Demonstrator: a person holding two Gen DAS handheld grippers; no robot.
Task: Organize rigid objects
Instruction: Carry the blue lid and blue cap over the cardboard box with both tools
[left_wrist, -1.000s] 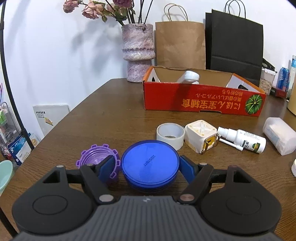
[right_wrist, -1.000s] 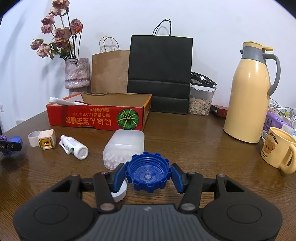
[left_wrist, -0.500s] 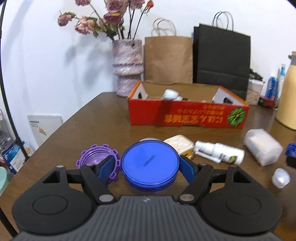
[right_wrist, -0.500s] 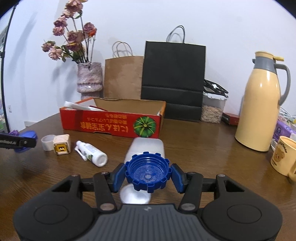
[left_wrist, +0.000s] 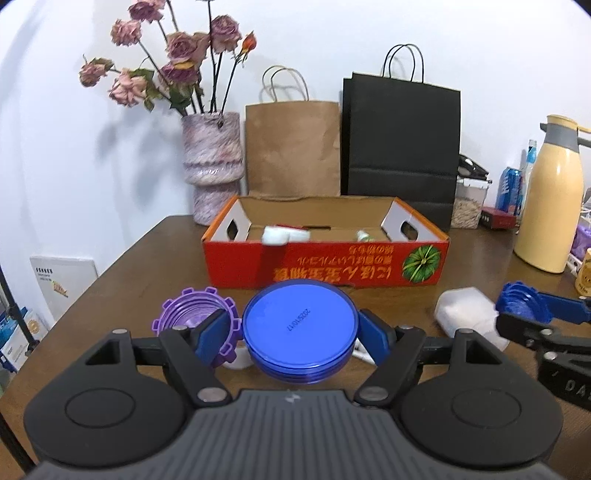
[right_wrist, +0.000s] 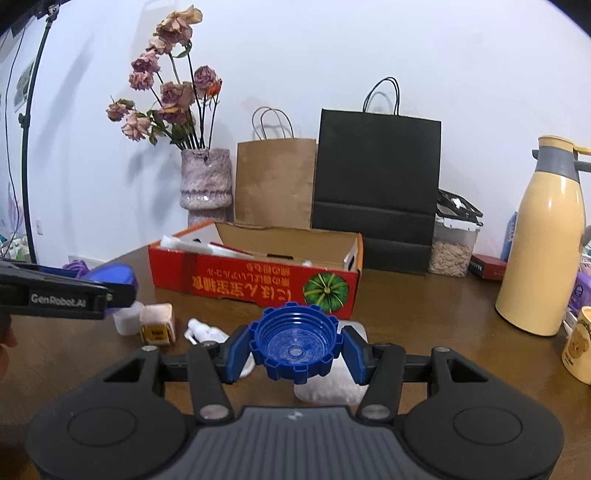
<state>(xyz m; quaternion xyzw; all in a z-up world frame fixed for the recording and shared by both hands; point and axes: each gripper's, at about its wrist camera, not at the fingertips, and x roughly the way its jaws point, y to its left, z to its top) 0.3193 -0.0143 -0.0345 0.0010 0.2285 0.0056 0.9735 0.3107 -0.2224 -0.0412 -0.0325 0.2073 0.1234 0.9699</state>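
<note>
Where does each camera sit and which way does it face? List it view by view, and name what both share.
Left wrist: on the left gripper, looking forward over the wooden table at the red cardboard box; its jaws clamp a flat round blue lid; the right gripper shows at right.
Right wrist: on the right gripper, facing the same box; its jaws clamp a ridged blue screw cap; the left gripper is at left.
Shared: box, black paper bag, yellow thermos jug.

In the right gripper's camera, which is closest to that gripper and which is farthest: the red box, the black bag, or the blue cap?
1. Blue ridged cap, held between the right gripper fingers.
2. Red cardboard box, mid-table, ahead and slightly left.
3. Black paper bag, against the wall behind the box.
</note>
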